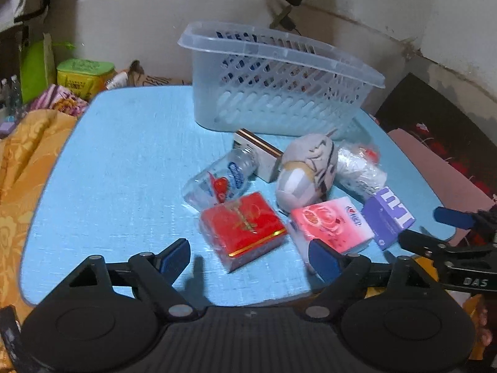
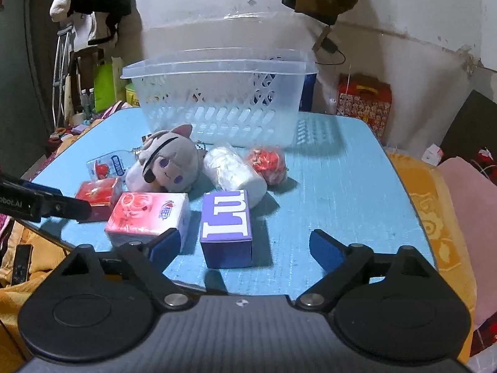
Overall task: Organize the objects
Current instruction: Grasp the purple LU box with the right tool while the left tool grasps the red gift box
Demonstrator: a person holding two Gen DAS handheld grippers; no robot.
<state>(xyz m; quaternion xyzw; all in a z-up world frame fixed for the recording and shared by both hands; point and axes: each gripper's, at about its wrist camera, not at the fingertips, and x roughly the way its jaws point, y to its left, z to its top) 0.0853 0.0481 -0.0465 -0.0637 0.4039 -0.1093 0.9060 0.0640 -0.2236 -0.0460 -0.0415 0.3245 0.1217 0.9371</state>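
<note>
Left wrist view: I hold the left gripper (image 1: 248, 256) with fingers released and nothing between them. The red box (image 1: 243, 230) lies just ahead, between the fingertips' lines; the pink tissue pack (image 1: 332, 223) sits beside the right-hand finger. Beyond them lie the water bottle (image 1: 222, 177), the plush doll (image 1: 306, 171) and the wrapped roll (image 1: 360, 168). The basket (image 1: 279, 84) stands furthest ahead on the blue surface (image 1: 124, 171); I see no task object inside it.

Right wrist view: the right gripper (image 2: 245, 245) is likewise released and empty. The purple box (image 2: 226, 227) stands upright just ahead, between the fingers. A red crinkled ball (image 2: 268, 163) lies further ahead.

My judgement: sorting has not started; every item remains outside the basket.
</note>
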